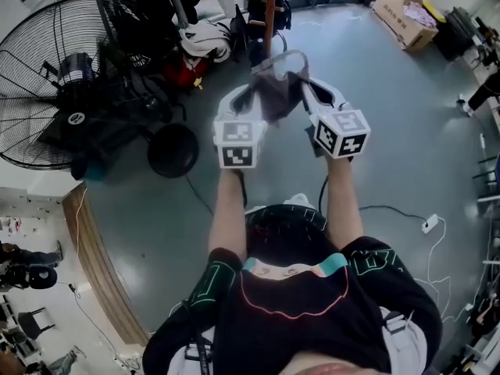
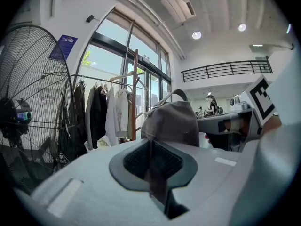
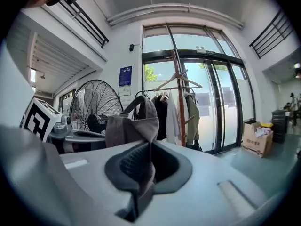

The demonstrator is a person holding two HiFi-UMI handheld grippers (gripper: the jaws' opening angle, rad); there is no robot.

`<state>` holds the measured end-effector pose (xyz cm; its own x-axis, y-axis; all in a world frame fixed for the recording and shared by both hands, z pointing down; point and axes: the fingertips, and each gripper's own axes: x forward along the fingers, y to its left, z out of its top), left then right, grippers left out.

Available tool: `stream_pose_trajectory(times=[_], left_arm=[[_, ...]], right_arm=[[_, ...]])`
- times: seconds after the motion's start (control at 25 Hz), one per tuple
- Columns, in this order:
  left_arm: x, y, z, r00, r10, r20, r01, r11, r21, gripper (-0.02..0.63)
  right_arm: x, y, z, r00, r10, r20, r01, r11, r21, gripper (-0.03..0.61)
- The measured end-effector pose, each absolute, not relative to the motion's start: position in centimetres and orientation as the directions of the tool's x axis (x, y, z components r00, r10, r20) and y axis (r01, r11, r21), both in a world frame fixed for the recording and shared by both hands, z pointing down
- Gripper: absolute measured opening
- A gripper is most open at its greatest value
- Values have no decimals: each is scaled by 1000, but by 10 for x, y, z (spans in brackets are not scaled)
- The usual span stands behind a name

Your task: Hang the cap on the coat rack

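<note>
Both grippers are clamped on the cap. The left gripper (image 2: 151,149) pinches one edge of the soft grey fabric and the right gripper (image 3: 148,152) pinches the opposite edge. The cap (image 1: 277,88) hangs slack, its long axis running across between the 2 sets of fingertips. The coat rack (image 1: 269,6), slim, upright and wooden, stands straight ahead beyond the fingertips, well apart. Both hands look about equally near it.

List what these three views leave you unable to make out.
Coat rack top: head view, cut off by the upper edge.
Rack's foot: left gripper view, behind the left gripper's body.
Blue sign print: right gripper view, too small.
Cap brim: head view, lost in bunched fabric.
</note>
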<state>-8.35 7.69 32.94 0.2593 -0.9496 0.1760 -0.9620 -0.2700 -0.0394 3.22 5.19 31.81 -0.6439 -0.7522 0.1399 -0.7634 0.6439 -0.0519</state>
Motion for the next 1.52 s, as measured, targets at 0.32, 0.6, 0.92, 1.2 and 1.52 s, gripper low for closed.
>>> stream_pose_trajectory(times=[0.32,0.6,0.92,1.2,1.52], left_arm=[[-65,76,324,315,-935,163,-947,-322,-16,31],[-49,61,334,355,-920,168,-932,-362,-10,31],[-48,39,341,353,-917,185,-933,-360,-6,31],[-68,1,354,330,-921,206,-942,-334,18,31],[-80,-50,384,329,-908,260,-944,-325,60,31]], right_arm=[[53,55,316,-598,-786,153,-800,598,-51,11],[72,44,328,-566,-802,191,-823,564,-69,11],[73,20,329,-588,-785,194,-808,583,-87,11],[53,-19,338,-615,-762,204,-787,610,-93,11],[41,-72,366,-621,-739,261,-781,614,-119,11]])
